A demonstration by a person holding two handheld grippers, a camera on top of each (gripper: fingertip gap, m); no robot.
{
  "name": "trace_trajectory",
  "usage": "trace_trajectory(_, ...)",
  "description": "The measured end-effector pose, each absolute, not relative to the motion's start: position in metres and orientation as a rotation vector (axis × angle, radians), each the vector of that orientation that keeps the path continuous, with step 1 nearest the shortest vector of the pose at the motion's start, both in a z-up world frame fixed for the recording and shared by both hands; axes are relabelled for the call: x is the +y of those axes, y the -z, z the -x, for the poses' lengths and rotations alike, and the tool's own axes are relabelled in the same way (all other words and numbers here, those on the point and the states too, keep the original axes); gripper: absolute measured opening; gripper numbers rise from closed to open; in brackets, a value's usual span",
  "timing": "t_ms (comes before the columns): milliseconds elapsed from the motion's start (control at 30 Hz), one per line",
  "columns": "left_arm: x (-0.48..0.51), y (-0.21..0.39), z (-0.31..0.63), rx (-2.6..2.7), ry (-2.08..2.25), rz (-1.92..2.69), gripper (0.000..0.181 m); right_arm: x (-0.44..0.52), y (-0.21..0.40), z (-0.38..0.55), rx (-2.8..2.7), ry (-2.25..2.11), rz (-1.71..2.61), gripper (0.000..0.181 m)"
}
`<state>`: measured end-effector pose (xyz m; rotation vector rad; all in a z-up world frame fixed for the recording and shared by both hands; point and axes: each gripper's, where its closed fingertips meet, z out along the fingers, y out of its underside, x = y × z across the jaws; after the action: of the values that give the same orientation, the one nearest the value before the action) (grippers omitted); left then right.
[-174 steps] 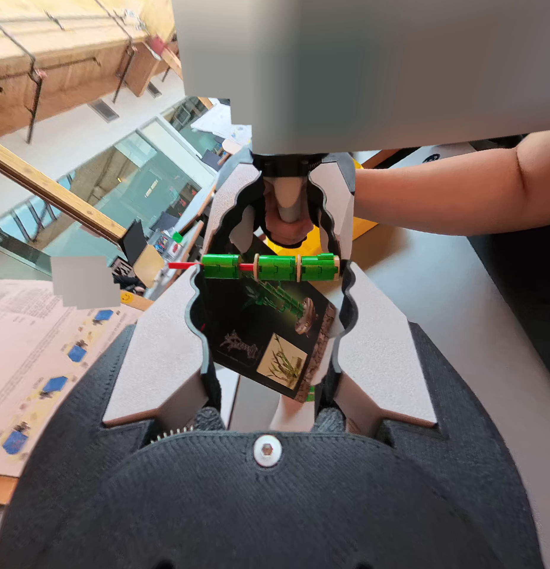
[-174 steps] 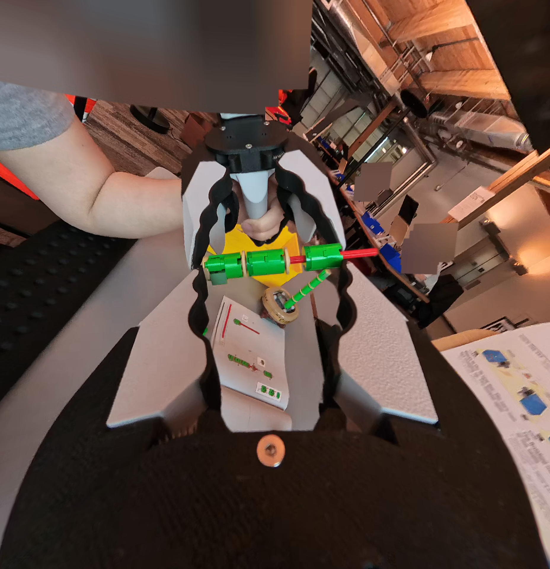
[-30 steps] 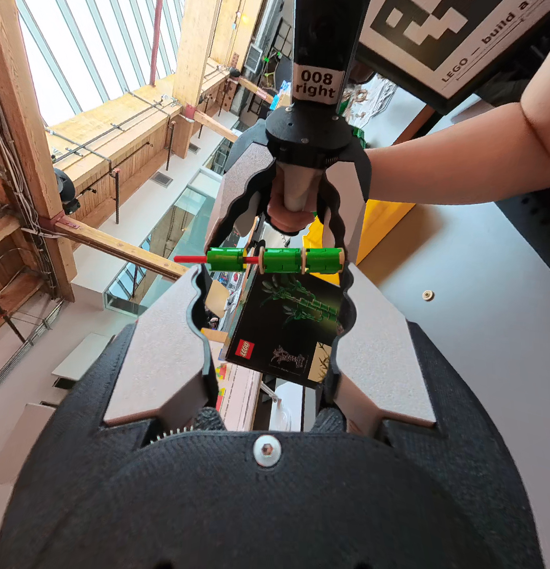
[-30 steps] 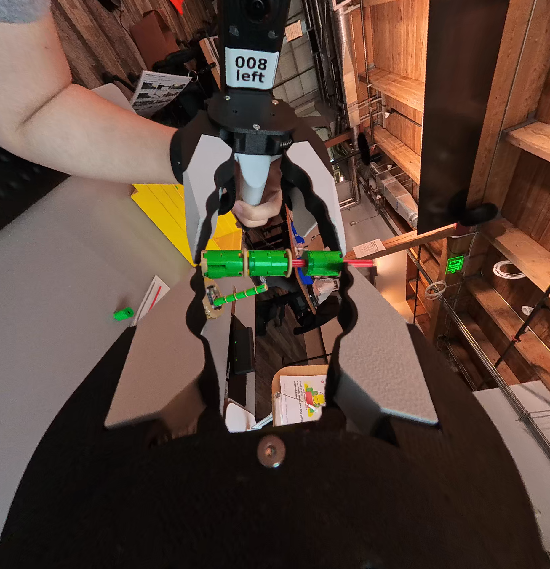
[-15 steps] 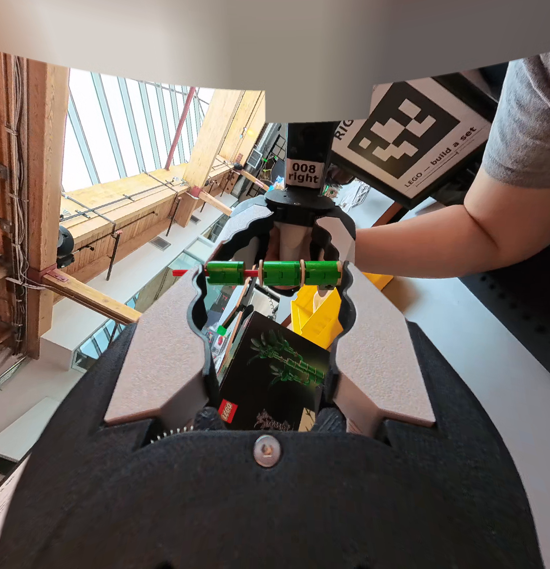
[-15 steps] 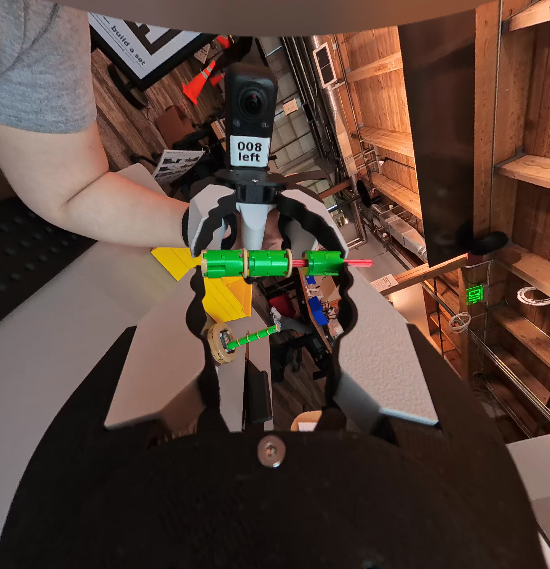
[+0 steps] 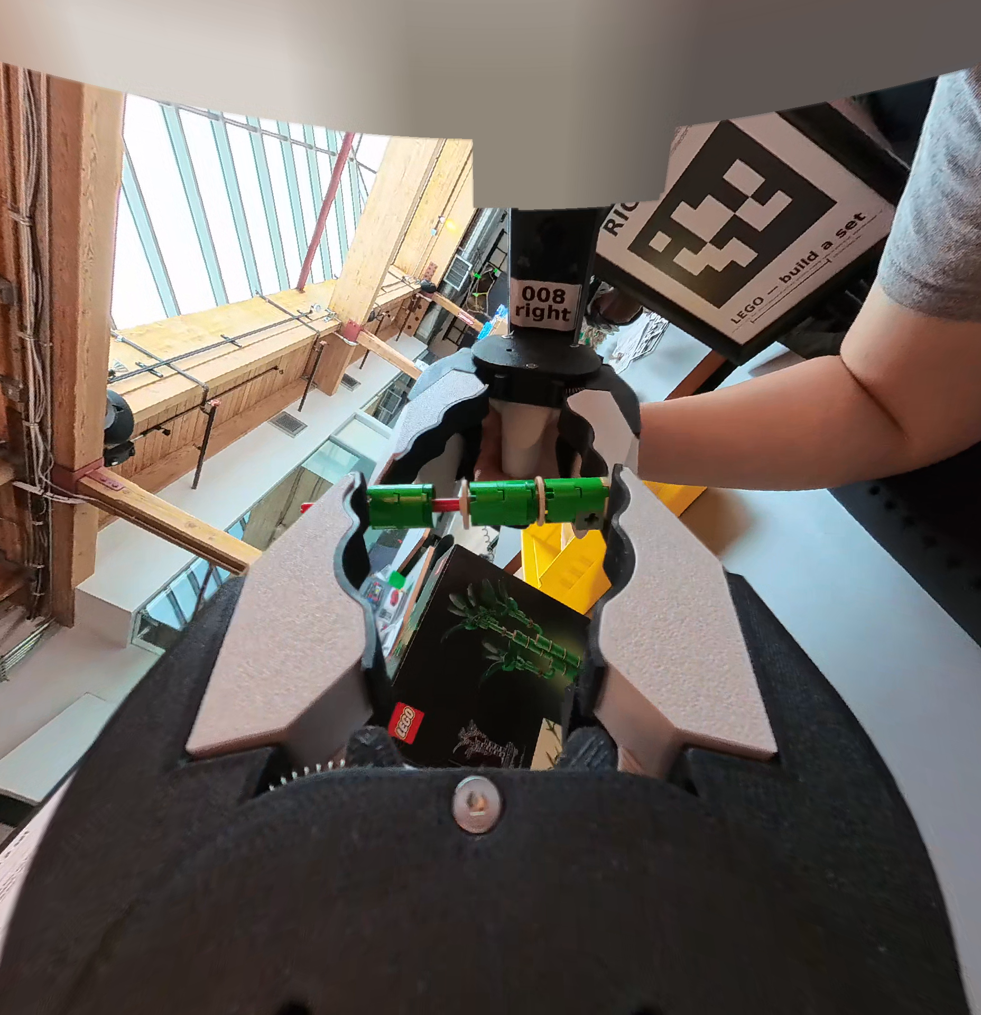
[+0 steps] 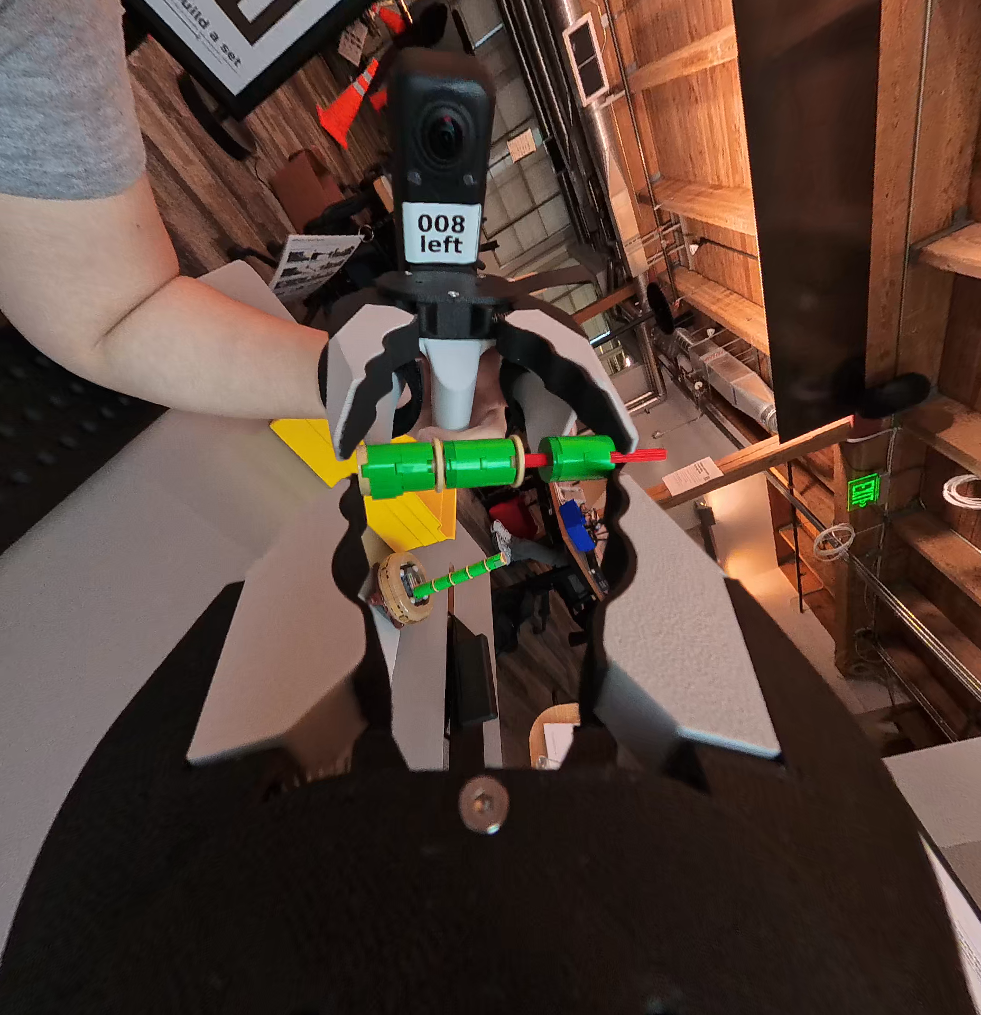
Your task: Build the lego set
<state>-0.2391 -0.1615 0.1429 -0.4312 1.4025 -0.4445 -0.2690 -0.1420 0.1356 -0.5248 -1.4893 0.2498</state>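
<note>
A green bamboo stalk (image 7: 505, 502) of three green segments and tan rings on a red axle is held level in the air. Two segments sit together. The third stands apart, with bare red axle (image 8: 534, 460) showing in the gap and a red tip sticking out past it. My left gripper (image 7: 485, 489) and right gripper (image 8: 483, 494) face each other, fingertips almost meeting. The stalk (image 8: 477, 464) spans lengthwise between the fingers of both, and each is shut on it end to end.
A dark set box (image 7: 488, 659) and a yellow tray (image 7: 559, 560) stand on the white table (image 7: 807, 576). A tan round base with a thin green stem (image 8: 406, 587) lies on the table below the stalk. A person's arm (image 7: 779, 428) reaches in behind the right gripper. Both grippers' tips are close together, under 4 cm apart.
Both grippers have tilted together with the stalk, so the background has shifted in both views. The stalk stays gripped at both ends and the gap on the axle looks the same.
</note>
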Motion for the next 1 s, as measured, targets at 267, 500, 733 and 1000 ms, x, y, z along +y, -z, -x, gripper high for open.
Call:
trace_trajectory(267, -0.151, -0.137, 0.241, 1.436, 0.43, 0.519, 0.086, -0.135, -0.132, 0.267, -1.498, -0.244, 0.565, 0.086)
trace_trajectory(500, -0.151, -0.137, 0.241, 1.434, 0.444, 0.519, 0.086, -0.137, -0.133, 0.266, -1.493, -0.274, 0.556, 0.086)
trace_trajectory(733, -0.152, -0.137, 0.242, 1.442, 0.462, 0.519, 0.086, -0.14, -0.135, 0.266, -1.488, -0.307, 0.543, 0.086)
trace_trajectory(1000, -0.153, -0.139, 0.242, 1.426, 0.472, 0.499, 0.086, -0.137, -0.134, 0.269, -1.489, -0.267, 0.574, 0.086)
